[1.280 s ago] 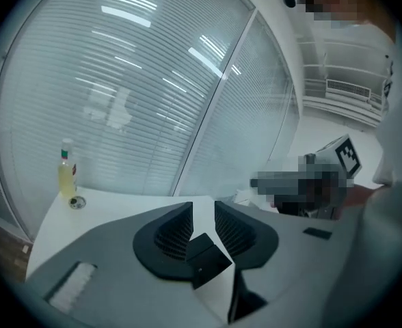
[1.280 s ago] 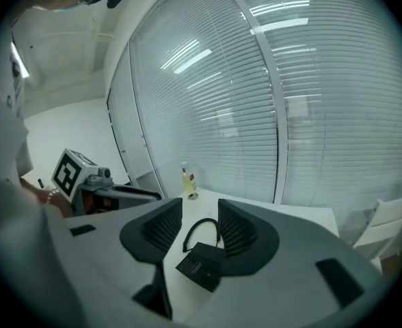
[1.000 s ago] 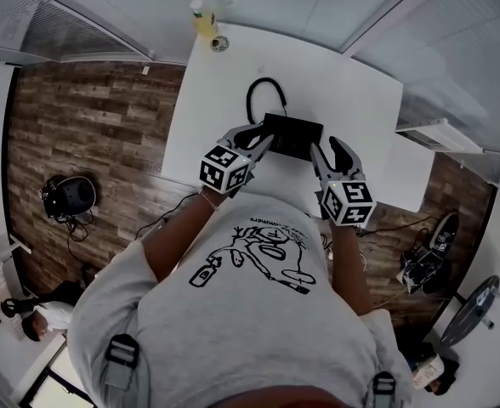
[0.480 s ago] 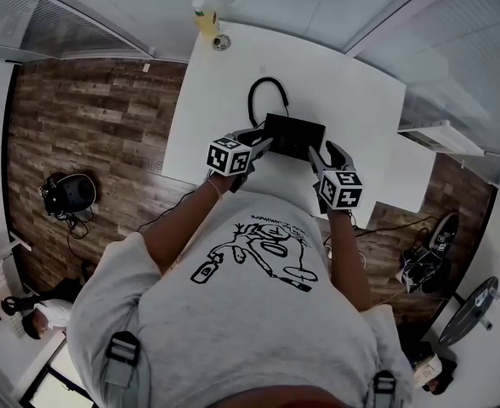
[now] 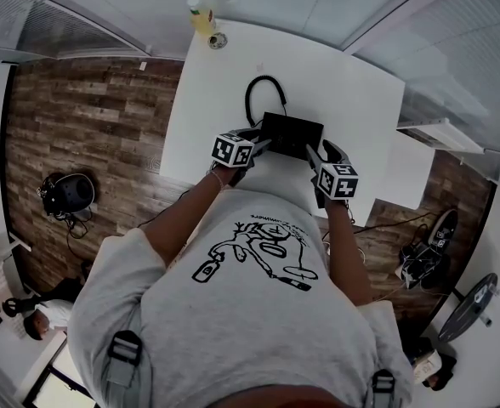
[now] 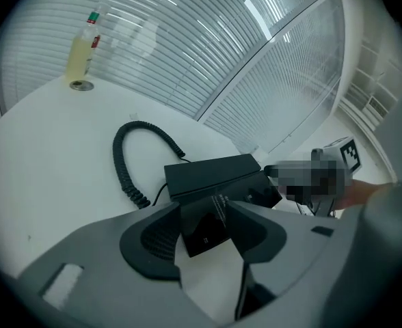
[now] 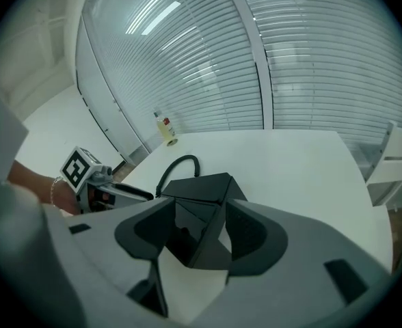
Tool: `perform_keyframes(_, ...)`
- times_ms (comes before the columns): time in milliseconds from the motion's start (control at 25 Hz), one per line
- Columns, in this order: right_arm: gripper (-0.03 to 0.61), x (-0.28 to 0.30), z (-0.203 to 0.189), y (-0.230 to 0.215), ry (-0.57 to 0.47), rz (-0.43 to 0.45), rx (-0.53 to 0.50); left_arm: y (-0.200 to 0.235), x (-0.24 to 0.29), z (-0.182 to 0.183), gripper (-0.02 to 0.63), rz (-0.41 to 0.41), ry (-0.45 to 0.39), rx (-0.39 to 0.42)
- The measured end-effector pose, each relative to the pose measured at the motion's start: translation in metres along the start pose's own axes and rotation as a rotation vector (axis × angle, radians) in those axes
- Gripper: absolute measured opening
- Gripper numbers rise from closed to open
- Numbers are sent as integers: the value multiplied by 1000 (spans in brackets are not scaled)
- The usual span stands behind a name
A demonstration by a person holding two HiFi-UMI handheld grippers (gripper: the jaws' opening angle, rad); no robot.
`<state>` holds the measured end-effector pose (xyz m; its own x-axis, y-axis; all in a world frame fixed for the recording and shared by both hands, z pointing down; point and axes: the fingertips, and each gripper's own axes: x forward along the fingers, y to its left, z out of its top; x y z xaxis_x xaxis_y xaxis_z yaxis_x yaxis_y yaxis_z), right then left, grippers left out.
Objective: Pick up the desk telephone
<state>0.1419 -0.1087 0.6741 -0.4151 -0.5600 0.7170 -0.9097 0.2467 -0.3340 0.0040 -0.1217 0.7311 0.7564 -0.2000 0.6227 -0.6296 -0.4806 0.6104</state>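
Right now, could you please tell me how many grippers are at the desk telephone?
2. The left gripper is at the left end of the desk telephone, the right gripper at its right end. Both have just been opening their fingers, a phone corner between each pair.
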Motion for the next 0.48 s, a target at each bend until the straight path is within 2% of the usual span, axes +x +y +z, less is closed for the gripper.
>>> perform_keyframes(280,202,9,-12,-3,35,18,40,10,9,-5,207,-7,10,-75)
perform_keyframes(480,204,15,-20,-5,57,27,78,11,16,-5,213,-45,7,-117)
